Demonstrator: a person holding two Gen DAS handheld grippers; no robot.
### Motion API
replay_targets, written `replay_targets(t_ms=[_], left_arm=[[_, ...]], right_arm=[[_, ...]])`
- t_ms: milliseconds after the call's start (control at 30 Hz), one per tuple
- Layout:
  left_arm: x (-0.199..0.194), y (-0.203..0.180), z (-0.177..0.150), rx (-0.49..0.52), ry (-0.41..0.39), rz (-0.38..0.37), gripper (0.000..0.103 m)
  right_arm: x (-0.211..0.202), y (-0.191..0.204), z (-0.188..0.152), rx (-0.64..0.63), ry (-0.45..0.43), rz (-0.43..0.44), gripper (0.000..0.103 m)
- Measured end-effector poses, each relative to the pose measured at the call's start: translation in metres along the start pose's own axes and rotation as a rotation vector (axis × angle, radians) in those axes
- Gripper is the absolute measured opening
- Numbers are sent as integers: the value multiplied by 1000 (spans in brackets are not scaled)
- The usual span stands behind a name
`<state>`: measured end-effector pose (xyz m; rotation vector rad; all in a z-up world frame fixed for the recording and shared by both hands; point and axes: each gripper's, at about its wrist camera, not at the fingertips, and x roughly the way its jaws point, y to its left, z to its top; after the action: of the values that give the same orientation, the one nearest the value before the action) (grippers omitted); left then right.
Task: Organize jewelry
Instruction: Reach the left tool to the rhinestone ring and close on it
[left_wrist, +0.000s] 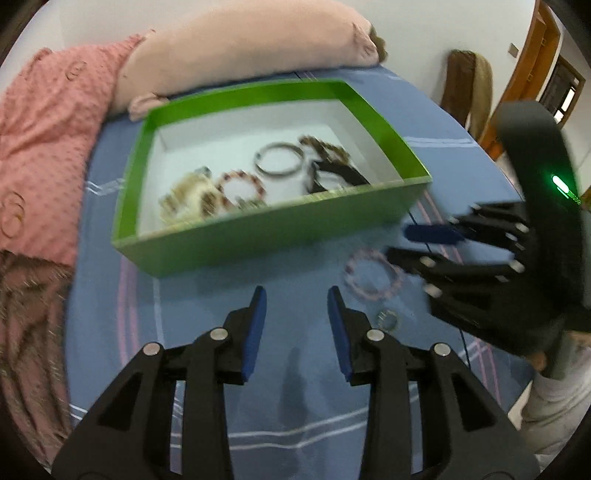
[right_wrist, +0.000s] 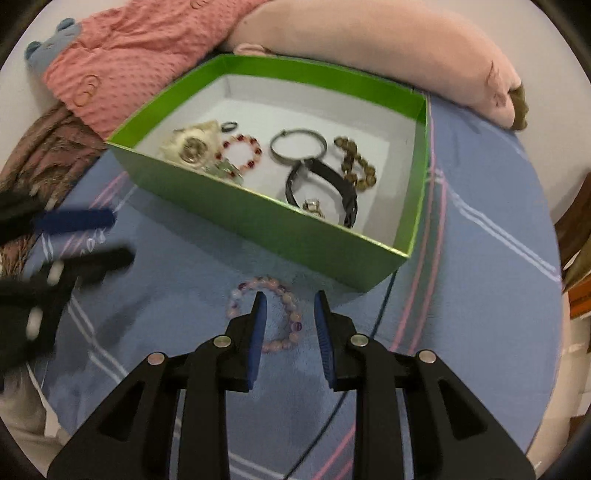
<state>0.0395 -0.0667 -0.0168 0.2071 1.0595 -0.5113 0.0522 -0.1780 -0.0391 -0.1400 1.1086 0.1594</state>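
A green box (left_wrist: 273, 229) (right_wrist: 258, 218) with a white inside stands on the blue bedsheet. It holds several pieces: a silver bangle (right_wrist: 298, 149), a red bead bracelet (right_wrist: 242, 151), a black watch (right_wrist: 325, 184), an amber bead bracelet (right_wrist: 356, 166) and a pale watch (right_wrist: 192, 146). A pink bead bracelet (left_wrist: 373, 273) (right_wrist: 284, 310) lies on the sheet in front of the box. A small ring (left_wrist: 388, 319) lies near it. My right gripper (right_wrist: 289, 300) (left_wrist: 413, 242) is open, its fingers straddling the bracelet's right side. My left gripper (left_wrist: 296, 295) (right_wrist: 110, 236) is open and empty above the sheet.
A pink pillow (left_wrist: 236, 48) (right_wrist: 388, 48) and a coral dotted blanket (left_wrist: 48, 122) (right_wrist: 147, 48) lie behind the box. A thin dark cord (right_wrist: 380, 314) runs across the sheet. A wooden door frame (left_wrist: 532, 66) stands at the far right.
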Motion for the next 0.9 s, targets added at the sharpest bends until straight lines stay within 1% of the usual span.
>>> replay_targets(t_ms=[67,133,333,367,400,533,700,833,867,900], left_arm=[[4,-6,-5,4,15,-5,40],[8,-12,-9,12,26,-7,43],[21,-19,-10,4,57,-40,44],[22,-19,-9,1,59,-43,44],[24,-20,-9,-2,62,-49,44],[28,-26,-9,-10,66,-75,46],[34,-49,-8,28,74,-105,48],[43,-63,-9,49,90,-107,50],[44,-64,-10,51,94,-106,50],[46,-66,-11,54,99,-104,50]], right_arm=[[10,0,1,2,1,6,27],[18,1,-1,-12,12,8,27],[25,5,-6,-30,24,10,26],[26,4,-7,-19,25,14,14],[28,3,-8,-11,31,14,7],[24,-5,-12,4,42,19,7],[15,-37,-15,94,44,-8,7],[19,-50,-15,134,66,44,7],[20,-50,-15,131,69,47,8],[19,-48,-15,123,68,45,11]])
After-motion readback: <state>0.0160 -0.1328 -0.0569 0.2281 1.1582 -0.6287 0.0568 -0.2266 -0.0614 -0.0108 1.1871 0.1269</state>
